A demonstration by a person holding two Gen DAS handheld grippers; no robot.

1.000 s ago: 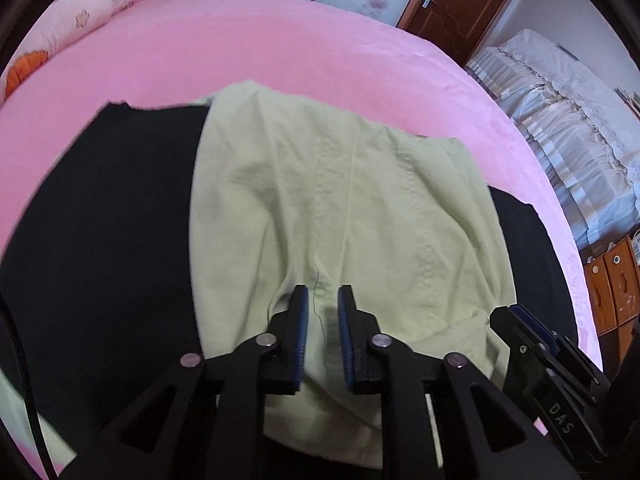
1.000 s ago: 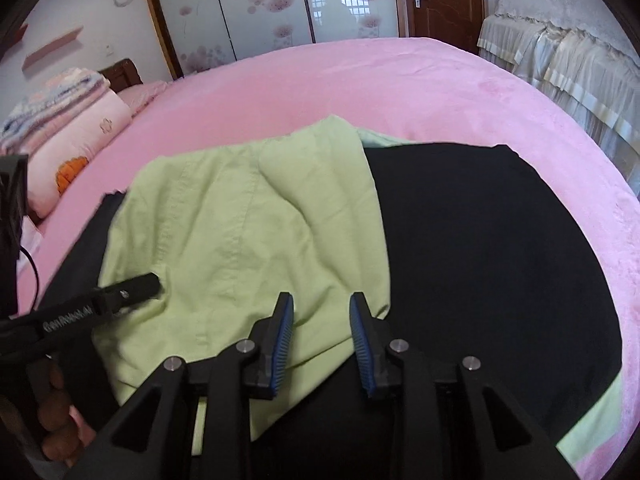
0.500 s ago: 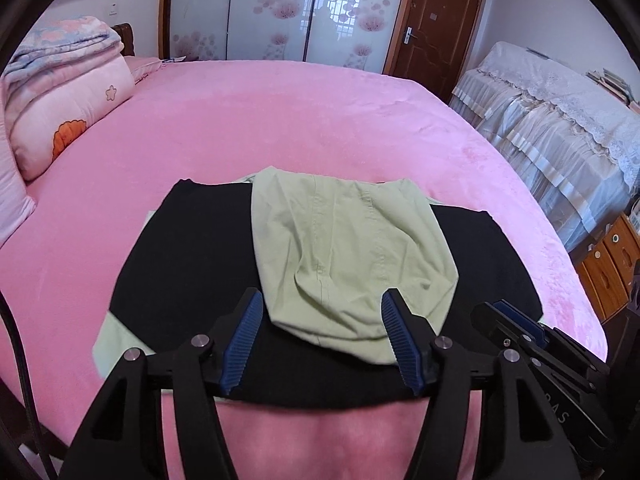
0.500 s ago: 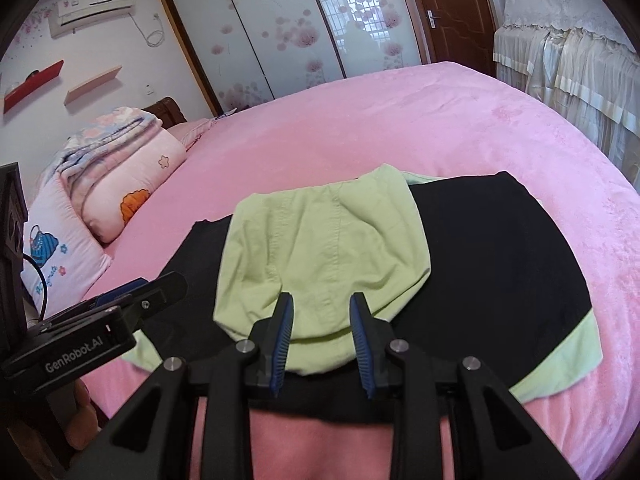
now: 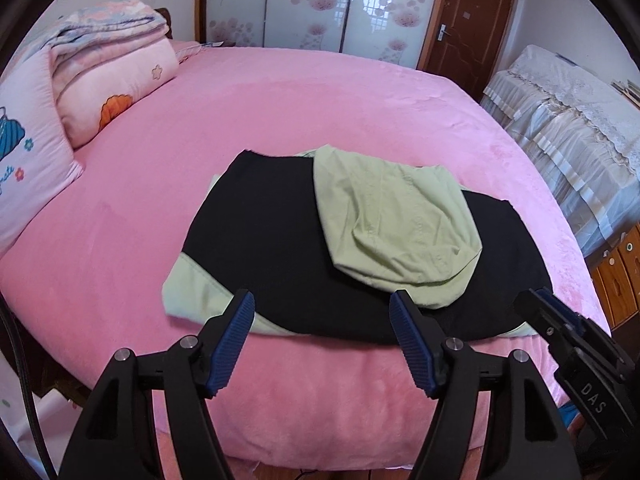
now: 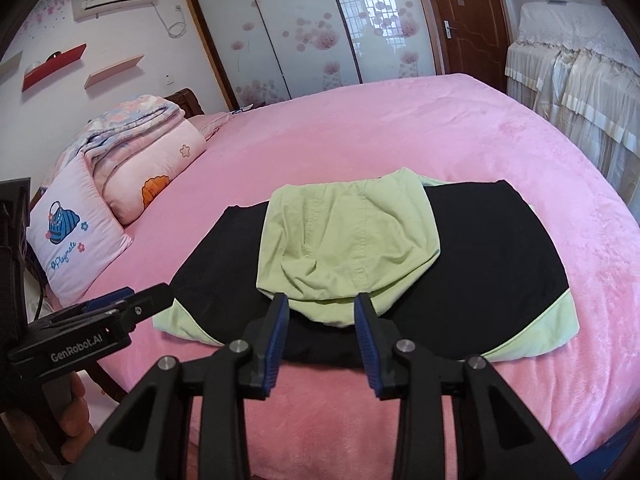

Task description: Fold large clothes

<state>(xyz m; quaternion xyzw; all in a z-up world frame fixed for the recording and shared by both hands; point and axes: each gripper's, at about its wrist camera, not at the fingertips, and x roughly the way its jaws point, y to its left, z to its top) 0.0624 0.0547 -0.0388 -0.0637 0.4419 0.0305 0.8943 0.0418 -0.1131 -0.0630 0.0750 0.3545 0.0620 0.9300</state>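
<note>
The left gripper (image 5: 322, 334) hangs above the near edge of the bed with its jaws wide and opening; nothing is between them. Its side, seen from the right wrist camera, carries the writing "GenRobot.AI". The right gripper (image 6: 322, 338) has its jaws narrower, also opening, and empty; in the left wrist view its body shows the letters "DAS", perhaps part of a longer word that is cut off.

Beyond both grippers the black and green garment (image 5: 280, 248) lies flat on the pink bed (image 5: 320, 112), near its front edge, with a light green part (image 6: 348, 240) folded over its middle and green corners showing at both near ends.

Farther left, a white pillow (image 6: 74, 240) bears a blue bag drawing and the word "Playmate". Behind it lies a folded quilt (image 6: 136, 140).
</note>
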